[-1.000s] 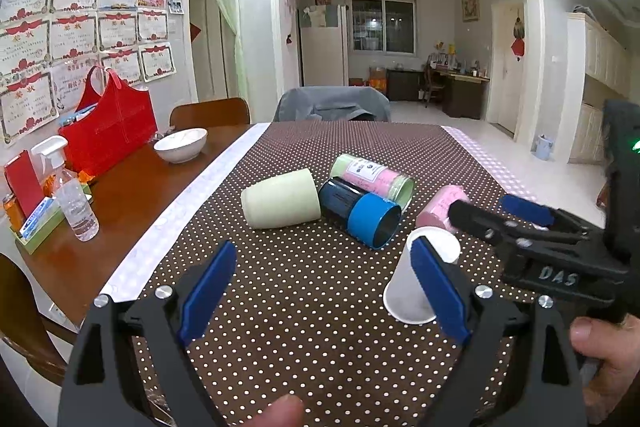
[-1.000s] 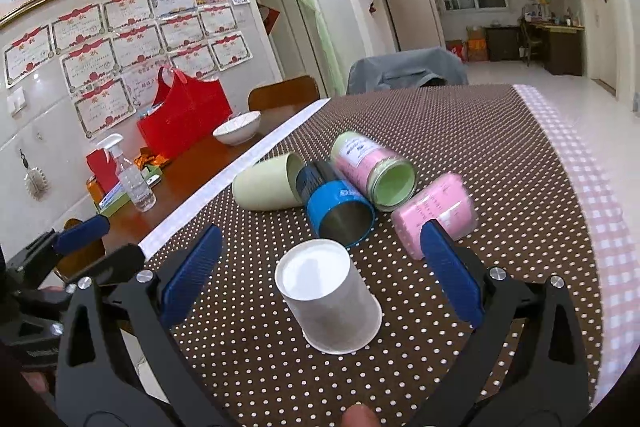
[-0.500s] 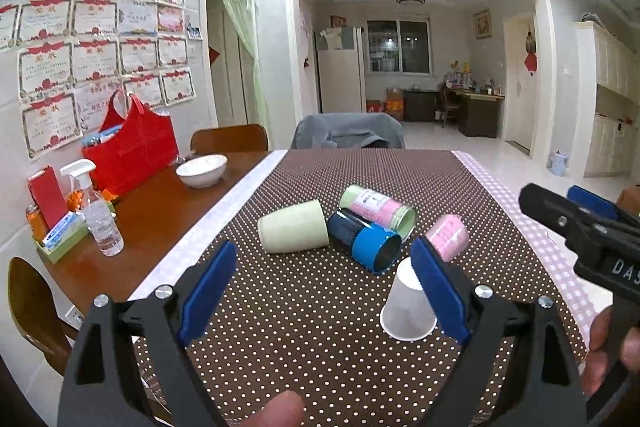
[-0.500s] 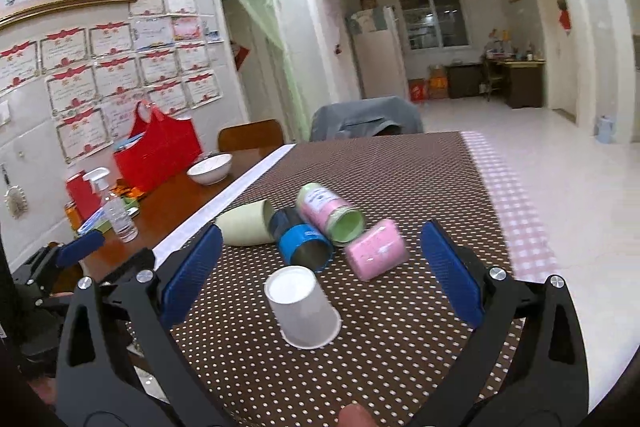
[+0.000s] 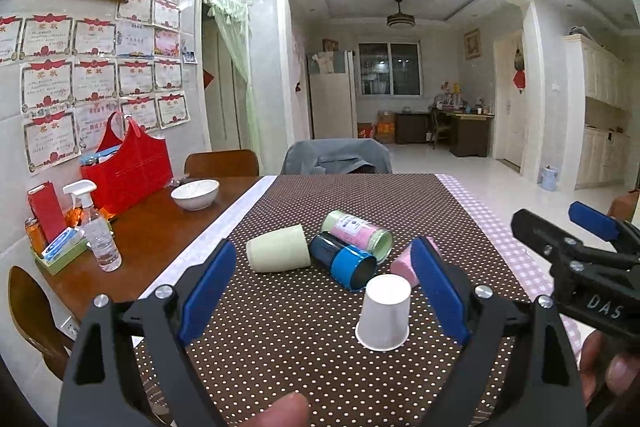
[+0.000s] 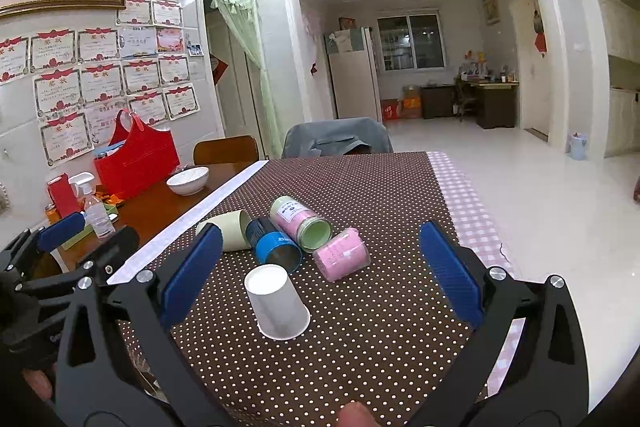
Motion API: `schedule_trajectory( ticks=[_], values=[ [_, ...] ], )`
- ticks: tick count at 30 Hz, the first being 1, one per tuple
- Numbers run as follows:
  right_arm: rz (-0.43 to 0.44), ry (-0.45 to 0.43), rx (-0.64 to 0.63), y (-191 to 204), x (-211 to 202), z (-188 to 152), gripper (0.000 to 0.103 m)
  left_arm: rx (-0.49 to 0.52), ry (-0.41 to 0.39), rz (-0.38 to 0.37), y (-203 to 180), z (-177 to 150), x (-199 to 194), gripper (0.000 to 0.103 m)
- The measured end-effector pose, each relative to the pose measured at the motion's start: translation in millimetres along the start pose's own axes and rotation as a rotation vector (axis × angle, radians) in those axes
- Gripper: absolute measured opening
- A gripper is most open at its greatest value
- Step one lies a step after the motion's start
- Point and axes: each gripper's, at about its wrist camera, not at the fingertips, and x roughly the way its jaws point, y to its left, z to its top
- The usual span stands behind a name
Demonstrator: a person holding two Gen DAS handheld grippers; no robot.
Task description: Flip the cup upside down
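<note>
A white paper cup (image 5: 383, 311) stands upside down on the brown dotted tablecloth (image 5: 280, 339), mouth down; it also shows in the right wrist view (image 6: 277, 301). My left gripper (image 5: 322, 293) is open and empty, held back from the cup, which sits just inside its right finger. My right gripper (image 6: 320, 275) is open and empty, also back from the cup. The right gripper's body shows at the right of the left wrist view (image 5: 580, 267). The left gripper's body shows at the left of the right wrist view (image 6: 60, 263).
Behind the cup lie a pale green cup (image 5: 278, 253), a blue can (image 5: 344, 261), a pink-and-green can (image 5: 358, 233) and a pink cup (image 6: 340, 257). A white bowl (image 5: 195, 193), spray bottle (image 5: 96, 227) and red bag (image 5: 126, 167) stand on the bare wood at left.
Both grippers have pulled back and up from the table, so the upside-down cup and the lying cups look smaller and farther away. The cup has stayed in place.
</note>
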Motion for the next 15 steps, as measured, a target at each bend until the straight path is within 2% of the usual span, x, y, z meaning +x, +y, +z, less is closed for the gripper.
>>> schedule_trajectory(
  ticks=[15],
  values=[
    [-0.003,-0.002,-0.007,2.2,-1.7,0.0,0.097,-0.008,-0.015,0.016,3.1,2.7,-3.9,0.087]
  ],
)
